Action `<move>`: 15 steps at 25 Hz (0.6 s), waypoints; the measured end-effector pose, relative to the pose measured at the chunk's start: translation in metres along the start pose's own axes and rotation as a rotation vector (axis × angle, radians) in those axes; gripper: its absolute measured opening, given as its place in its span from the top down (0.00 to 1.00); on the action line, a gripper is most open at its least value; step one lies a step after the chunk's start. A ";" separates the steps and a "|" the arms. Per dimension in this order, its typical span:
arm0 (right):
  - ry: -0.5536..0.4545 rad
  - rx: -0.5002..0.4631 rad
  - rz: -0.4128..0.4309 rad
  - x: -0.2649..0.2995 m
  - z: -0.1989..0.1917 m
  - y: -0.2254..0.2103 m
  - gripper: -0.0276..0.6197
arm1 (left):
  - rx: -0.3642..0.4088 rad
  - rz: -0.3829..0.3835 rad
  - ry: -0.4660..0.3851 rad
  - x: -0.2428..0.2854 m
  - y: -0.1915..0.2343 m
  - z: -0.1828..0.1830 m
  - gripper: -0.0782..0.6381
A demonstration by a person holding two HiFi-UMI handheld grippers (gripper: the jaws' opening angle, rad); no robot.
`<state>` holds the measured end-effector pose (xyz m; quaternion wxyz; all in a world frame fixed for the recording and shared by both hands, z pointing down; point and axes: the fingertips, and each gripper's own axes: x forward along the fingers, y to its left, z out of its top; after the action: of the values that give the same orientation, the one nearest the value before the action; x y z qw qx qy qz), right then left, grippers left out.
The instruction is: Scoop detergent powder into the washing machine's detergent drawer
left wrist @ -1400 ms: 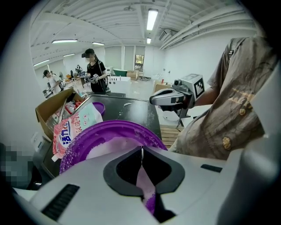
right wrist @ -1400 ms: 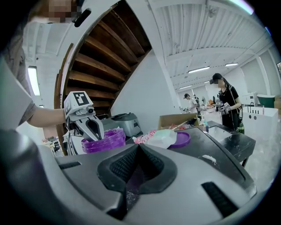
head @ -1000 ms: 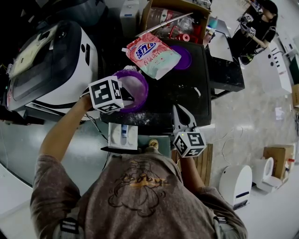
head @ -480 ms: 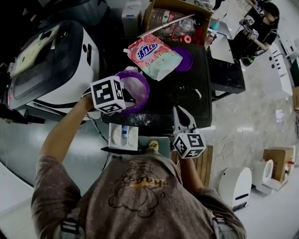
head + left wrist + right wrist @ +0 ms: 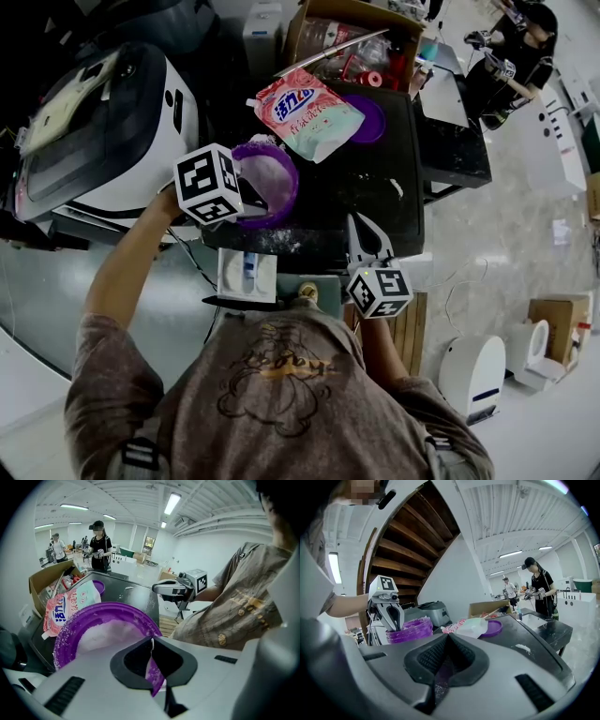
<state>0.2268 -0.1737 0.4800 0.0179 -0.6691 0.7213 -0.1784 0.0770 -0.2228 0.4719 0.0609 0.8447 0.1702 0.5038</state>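
My left gripper [image 5: 249, 197] is shut on the near rim of a purple bowl [image 5: 272, 178], which holds white detergent powder and sits on the black table by the washing machine [image 5: 103, 131]. In the left gripper view the rim [image 5: 154, 677] is pinched between the jaws, with powder behind them. The white detergent drawer [image 5: 247, 275] stands pulled out below the table edge. My right gripper [image 5: 357, 221] hovers at the table's near edge. It is shut on a thin purple piece dusted with powder [image 5: 440, 679], a scoop's handle by its look; the scoop's bowl is hidden.
A pink and white detergent bag [image 5: 307, 112] lies behind the bowl, beside a purple lid [image 5: 372, 117]. Spilled powder [image 5: 396, 186] dots the black table [image 5: 375, 187]. A cardboard box [image 5: 356, 37] of bottles stands at the back. Another person [image 5: 516, 47] works at the far right.
My left gripper has shifted a little to the left and away, still gripping the bowl's rim. The right gripper has hardly moved.
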 end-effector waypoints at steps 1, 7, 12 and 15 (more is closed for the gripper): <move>0.000 0.000 -0.001 0.000 0.000 0.000 0.95 | -0.009 -0.012 -0.013 -0.002 -0.001 0.001 0.86; -0.003 -0.002 -0.003 -0.001 0.001 -0.001 0.95 | -0.066 -0.051 -0.069 -0.013 -0.004 -0.001 0.86; 0.000 -0.001 0.003 0.000 0.001 0.002 0.95 | -0.150 -0.080 -0.149 -0.024 -0.004 -0.007 0.86; 0.004 -0.001 0.011 0.001 0.000 0.005 0.95 | -0.214 -0.101 -0.222 -0.031 -0.002 -0.009 0.86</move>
<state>0.2224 -0.1743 0.4788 0.0170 -0.6649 0.7250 -0.1791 0.0553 -0.2328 0.4498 0.1941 0.8744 0.1499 0.4187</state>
